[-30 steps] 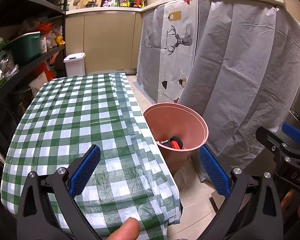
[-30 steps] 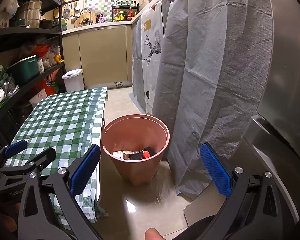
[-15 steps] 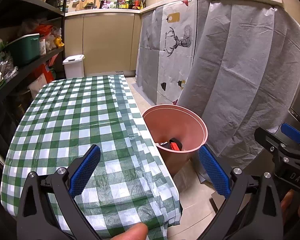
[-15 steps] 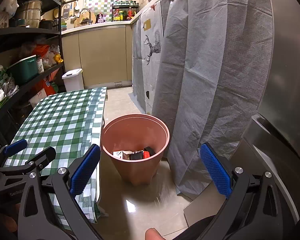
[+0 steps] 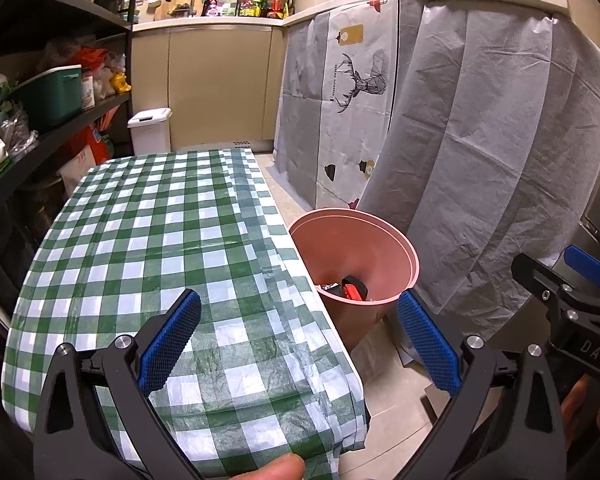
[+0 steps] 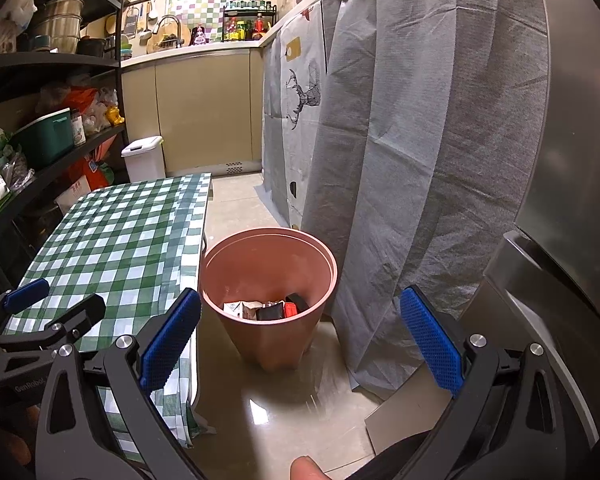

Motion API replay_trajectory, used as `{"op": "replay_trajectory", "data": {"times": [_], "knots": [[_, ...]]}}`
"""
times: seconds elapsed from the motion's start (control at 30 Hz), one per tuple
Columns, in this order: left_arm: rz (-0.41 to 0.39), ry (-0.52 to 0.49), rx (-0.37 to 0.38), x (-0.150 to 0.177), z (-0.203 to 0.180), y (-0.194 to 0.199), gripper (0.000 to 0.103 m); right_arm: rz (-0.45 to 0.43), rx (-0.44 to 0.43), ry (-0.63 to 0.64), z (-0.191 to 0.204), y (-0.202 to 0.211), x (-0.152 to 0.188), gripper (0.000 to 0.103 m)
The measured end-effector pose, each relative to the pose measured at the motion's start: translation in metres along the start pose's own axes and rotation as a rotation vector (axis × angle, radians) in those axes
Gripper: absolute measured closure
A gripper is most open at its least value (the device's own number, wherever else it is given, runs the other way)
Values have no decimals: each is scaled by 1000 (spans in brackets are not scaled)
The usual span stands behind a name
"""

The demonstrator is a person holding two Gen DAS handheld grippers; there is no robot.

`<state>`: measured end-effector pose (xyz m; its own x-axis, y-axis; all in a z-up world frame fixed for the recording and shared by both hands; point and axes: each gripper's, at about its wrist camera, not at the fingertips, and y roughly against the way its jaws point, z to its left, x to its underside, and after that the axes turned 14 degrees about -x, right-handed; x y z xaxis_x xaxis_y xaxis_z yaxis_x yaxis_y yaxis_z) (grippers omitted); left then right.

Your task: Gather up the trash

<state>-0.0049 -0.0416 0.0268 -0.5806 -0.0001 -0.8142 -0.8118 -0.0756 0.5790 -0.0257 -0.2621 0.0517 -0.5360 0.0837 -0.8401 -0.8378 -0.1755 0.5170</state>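
A pink bin [image 6: 269,276] stands on the floor beside the table and holds several pieces of trash [image 6: 266,309], red, black and white. It also shows in the left wrist view [image 5: 364,248], partly hidden by the table edge. My left gripper [image 5: 298,340] is open and empty above the near right corner of the green checked tablecloth [image 5: 148,240]. My right gripper [image 6: 298,338] is open and empty, held over the floor in front of the bin. Each gripper shows at the edge of the other's view.
A grey cloth [image 6: 412,160] hangs over the counter right of the bin. Black shelves [image 5: 40,128] with boxes and bags line the left. A small white bin [image 5: 150,130] stands beyond the table. A grey metal appliance [image 6: 560,240] is at the far right.
The left gripper has drifted slightly, so the table and bin sit a little lower and nearer in its view. The right gripper has hardly moved. Both stay open.
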Motion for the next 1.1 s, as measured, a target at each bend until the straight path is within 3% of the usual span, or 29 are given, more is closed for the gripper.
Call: {"op": "replay_trajectory", "data": {"times": [1.1], "knots": [[-14, -2, -18, -1, 0, 2, 7, -7, 0, 3, 5, 2, 0, 5]]}}
